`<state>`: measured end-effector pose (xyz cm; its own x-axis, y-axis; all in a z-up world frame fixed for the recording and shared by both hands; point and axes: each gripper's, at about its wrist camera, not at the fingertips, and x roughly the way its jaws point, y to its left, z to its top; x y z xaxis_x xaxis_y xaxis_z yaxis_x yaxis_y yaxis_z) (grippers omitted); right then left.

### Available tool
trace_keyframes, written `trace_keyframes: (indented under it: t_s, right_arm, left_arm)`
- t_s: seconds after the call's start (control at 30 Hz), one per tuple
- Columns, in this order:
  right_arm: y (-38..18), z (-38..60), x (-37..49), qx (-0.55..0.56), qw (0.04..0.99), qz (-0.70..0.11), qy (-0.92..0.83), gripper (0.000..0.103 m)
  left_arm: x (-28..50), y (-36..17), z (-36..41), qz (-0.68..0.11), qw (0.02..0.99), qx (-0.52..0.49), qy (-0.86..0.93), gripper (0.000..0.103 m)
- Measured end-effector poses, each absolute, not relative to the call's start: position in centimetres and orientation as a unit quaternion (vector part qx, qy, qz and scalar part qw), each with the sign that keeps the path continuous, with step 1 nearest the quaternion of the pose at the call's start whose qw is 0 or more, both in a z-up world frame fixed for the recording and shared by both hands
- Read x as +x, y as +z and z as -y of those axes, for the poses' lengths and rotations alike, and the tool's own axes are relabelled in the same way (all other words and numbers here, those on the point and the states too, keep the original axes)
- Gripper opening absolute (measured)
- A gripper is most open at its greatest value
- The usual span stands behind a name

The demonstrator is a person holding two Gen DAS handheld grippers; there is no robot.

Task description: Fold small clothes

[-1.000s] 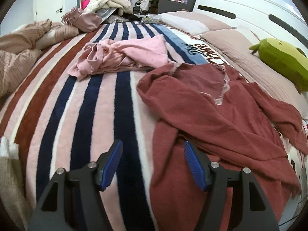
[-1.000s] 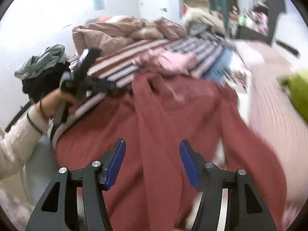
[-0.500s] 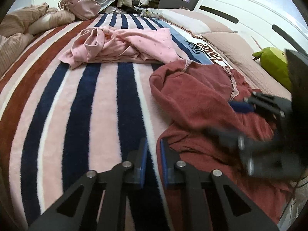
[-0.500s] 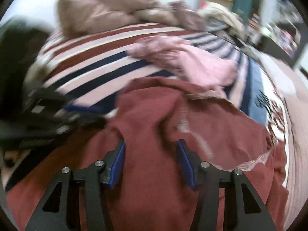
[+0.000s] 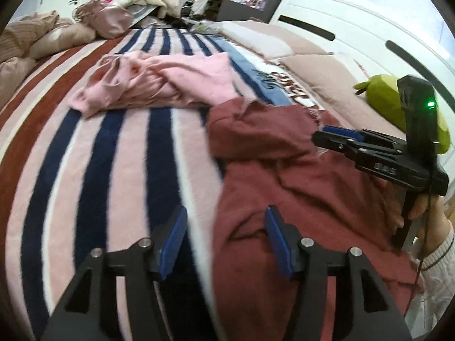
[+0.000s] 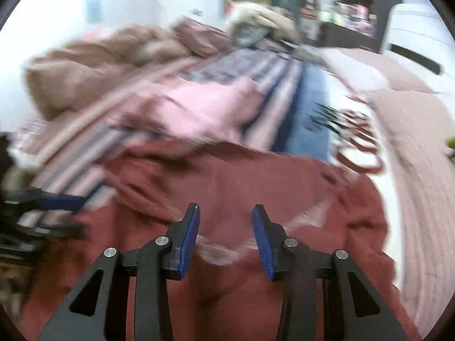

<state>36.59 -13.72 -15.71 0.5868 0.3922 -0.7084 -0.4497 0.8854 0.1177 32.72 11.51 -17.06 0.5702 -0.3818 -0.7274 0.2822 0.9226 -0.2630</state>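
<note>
A dark red garment [image 5: 284, 170] lies crumpled on the striped blanket [image 5: 99, 170]; it fills the lower half of the blurred right wrist view [image 6: 241, 176]. A pink garment [image 5: 159, 85] lies bunched beyond it, also in the right wrist view [image 6: 199, 108]. My left gripper [image 5: 224, 236] is open and empty over the red garment's left edge. My right gripper [image 6: 224, 236] is open and empty just above the red garment near its pale lace trim [image 6: 307, 218]. The right gripper also shows in the left wrist view [image 5: 332, 136], low over the garment's far side.
A green plush toy [image 5: 384, 99] lies by the white headboard [image 5: 369, 28] on the right. Pillows [image 5: 312, 68] line that side. A brown duvet [image 5: 22, 42] and a pink bag [image 5: 105, 20] sit at the far left. Clutter stands beyond the bed.
My left gripper was shut half a second ago and is now open. My right gripper moved across the red garment and stays open.
</note>
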Motion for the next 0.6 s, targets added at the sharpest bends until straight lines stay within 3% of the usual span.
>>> trace_keyframes:
  t_s: [0.03,0.1,0.13,0.17,0.2,0.33,0.4,0.6]
  right_arm:
    - [-15.2,12.9,36.5,-0.043,0.882,-0.386,0.267,0.037]
    - [-15.2,10.6,36.5,-0.073,0.859,-0.398,0.313,0.067]
    - [-15.4,9.0,36.5,-0.099,0.852,-0.400,0.321,0.067]
    - [-15.6,8.1,36.4,-0.111,0.854,-0.398,0.316,0.067]
    - [-16.1,6.8,36.7,-0.129,0.856,-0.397,0.305,0.067]
    - [-17.3,4.4,38.5,-0.123,0.858,-0.395,0.306,0.062]
    - [-17.6,4.4,39.8,-0.113,0.863,-0.399,0.288,0.042]
    - [-19.3,9.6,44.6,-0.066,0.879,-0.451,0.139,0.032]
  left_arm:
    - [33.0,-17.1,-11.2,-0.427,0.884,-0.054,-0.183,0.052]
    - [33.7,-17.3,-10.7,-0.435,0.883,-0.036,-0.172,0.046]
    - [33.9,-17.5,-10.6,-0.439,0.881,-0.035,-0.173,0.037]
    - [34.3,-17.9,-10.8,-0.447,0.876,-0.041,-0.177,0.016]
    - [34.5,-18.2,-10.9,-0.452,0.873,-0.048,-0.176,0.006]
    - [34.4,-18.7,-11.5,-0.447,0.876,-0.052,-0.175,0.004]
    - [34.2,-18.8,-11.6,-0.447,0.877,-0.040,-0.172,0.003]
    - [34.3,-19.1,-12.3,-0.450,0.874,-0.056,-0.174,0.003]
